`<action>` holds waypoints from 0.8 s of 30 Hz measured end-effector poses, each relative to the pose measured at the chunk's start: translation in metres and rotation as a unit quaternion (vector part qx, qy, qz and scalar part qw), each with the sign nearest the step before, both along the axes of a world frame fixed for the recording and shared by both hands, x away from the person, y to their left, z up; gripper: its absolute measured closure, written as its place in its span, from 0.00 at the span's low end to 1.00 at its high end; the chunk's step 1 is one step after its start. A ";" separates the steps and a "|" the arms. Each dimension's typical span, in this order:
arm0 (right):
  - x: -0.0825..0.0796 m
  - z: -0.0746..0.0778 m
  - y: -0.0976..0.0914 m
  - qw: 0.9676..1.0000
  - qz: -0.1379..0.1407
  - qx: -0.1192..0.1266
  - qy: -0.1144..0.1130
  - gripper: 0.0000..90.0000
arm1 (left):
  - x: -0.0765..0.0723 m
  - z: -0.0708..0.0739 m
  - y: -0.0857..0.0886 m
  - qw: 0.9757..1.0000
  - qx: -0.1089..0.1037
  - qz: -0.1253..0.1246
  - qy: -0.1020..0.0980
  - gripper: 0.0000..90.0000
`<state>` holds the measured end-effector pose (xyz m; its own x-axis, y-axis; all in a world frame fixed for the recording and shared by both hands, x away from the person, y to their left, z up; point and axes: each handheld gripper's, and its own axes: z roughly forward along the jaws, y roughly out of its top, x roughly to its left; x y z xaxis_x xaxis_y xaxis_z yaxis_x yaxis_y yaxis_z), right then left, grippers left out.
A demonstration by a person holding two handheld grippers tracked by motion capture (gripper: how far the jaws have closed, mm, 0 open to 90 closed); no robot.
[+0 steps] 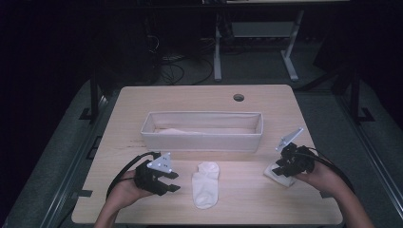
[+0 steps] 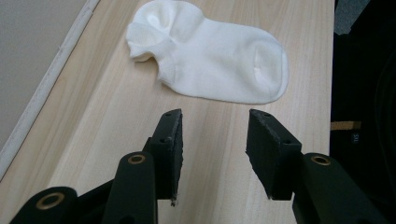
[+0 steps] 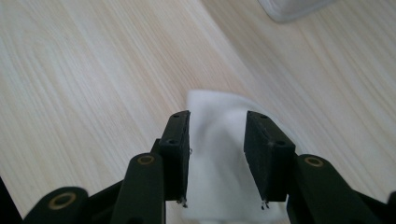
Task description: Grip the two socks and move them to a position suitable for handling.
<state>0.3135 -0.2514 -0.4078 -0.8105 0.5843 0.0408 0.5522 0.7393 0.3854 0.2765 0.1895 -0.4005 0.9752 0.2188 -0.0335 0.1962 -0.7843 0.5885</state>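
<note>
A white ankle sock [image 1: 206, 185] lies flat on the wooden table [image 1: 247, 204], at about six o'clock from the long white fabric bin [image 1: 202, 130]. The left gripper [image 1: 167, 180] sits at the sock's nine o'clock, just short of it, jaws partly apart with bare wood between them. Over at three o'clock, near the table's edge, the right gripper [image 1: 278, 167] is down over a second white sock [image 3: 224, 158], jaws partly apart and straddling the cloth; I cannot tell whether the pads press it.
</note>
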 end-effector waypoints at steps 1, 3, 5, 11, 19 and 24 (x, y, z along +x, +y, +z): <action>0.000 -0.001 -0.003 1.000 -0.002 -0.001 0.000 0.67 | 0.000 0.000 0.000 1.000 0.000 0.000 0.001 0.62; 0.000 -0.002 -0.008 1.000 -0.008 -0.003 0.002 0.67 | 0.000 0.000 0.001 1.000 0.001 0.001 0.000 0.61; 0.000 -0.004 -0.014 1.000 -0.014 -0.007 0.003 0.66 | 0.000 0.000 0.001 1.000 0.000 0.002 0.001 0.61; 0.000 -0.010 -0.027 0.999 -0.033 -0.010 0.009 0.65 | 0.001 0.000 0.002 1.000 -0.001 0.004 0.000 0.61; 0.001 -0.022 -0.032 0.999 -0.043 -0.022 0.017 0.62 | 0.002 -0.001 0.004 1.000 -0.003 0.008 0.003 0.61; 0.000 -0.026 -0.029 0.998 -0.040 -0.034 0.017 0.61 | 0.003 -0.001 0.004 1.000 -0.003 0.008 0.003 0.61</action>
<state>0.3140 -0.2809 -0.4340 -0.7605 0.6489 0.0243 0.6217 0.7168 0.3157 0.2790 0.1939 -0.4016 0.9713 0.2343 -0.0404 0.2122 -0.7775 0.5920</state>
